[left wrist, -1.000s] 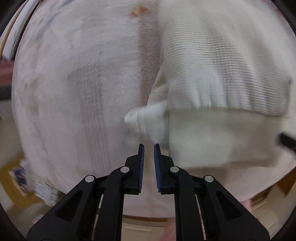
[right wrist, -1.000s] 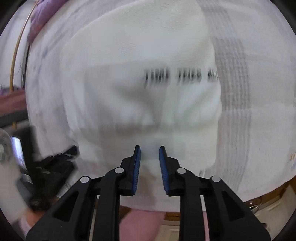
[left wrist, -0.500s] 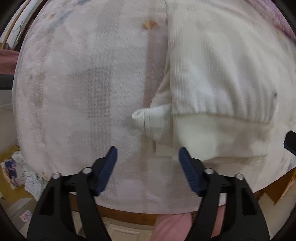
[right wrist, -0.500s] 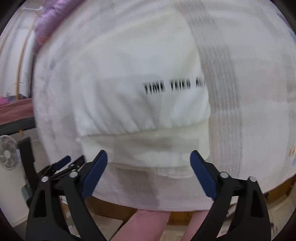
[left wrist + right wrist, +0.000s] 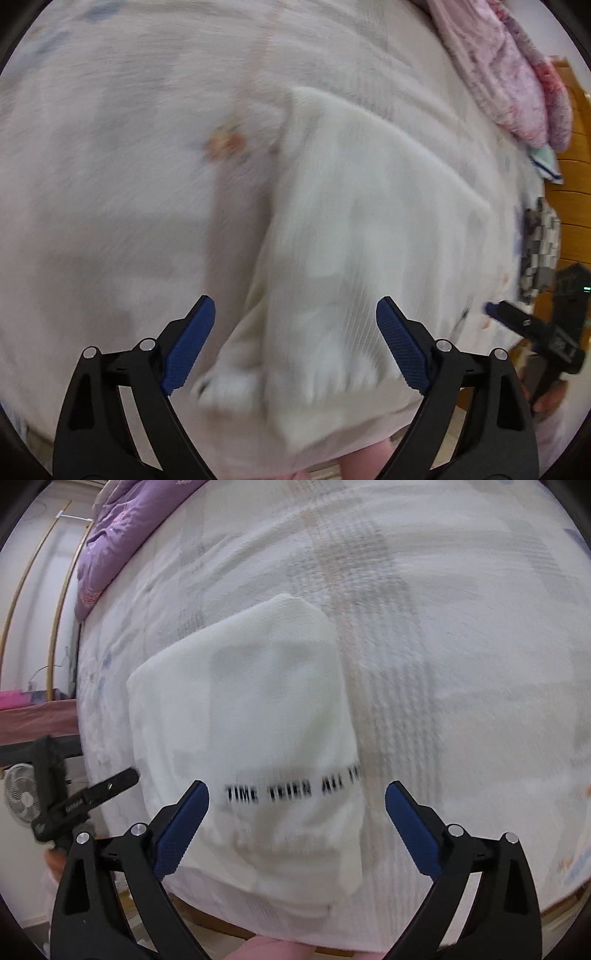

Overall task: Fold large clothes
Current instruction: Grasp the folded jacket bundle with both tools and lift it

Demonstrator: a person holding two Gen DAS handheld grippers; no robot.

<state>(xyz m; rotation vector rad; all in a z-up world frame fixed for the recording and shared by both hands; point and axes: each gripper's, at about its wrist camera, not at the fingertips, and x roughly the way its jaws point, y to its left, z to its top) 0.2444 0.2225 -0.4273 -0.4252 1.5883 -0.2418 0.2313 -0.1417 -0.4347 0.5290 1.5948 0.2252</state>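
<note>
Right wrist view: cream knit garment (image 5: 251, 716) lying folded into a compact stack on the bed (image 5: 461, 664), near the front edge, black lettering running across its top layer. Layers visible at the near end, lower ones sticking out a little past the upper. From the left wrist view, same garment (image 5: 362, 240) blurred, a cuff or sleeve end (image 5: 229, 387) poking out at its near left corner. Judging by the squared-off shape, most of the folding done; probably left, at most, tucking that loose end and tidying the edges, or setting the stack aside.

Right claw (image 5: 297, 834) spread wide, holding nothing, hovering over the near end of the garment. Left claw (image 5: 295, 354) likewise spread wide and empty, above the garment's near left part. Each claw seen at the rim of the other's view.

Further out: purple quilt (image 5: 118, 531) bunched at the far left corner of the bed; pink floral bedding (image 5: 517, 74) heaped at the far right; a dark checked item (image 5: 539, 240) beside the bed edge, too blurred to name. Small fan (image 5: 18, 797) beyond the bed. No baskets, boxes or other containers visible.
</note>
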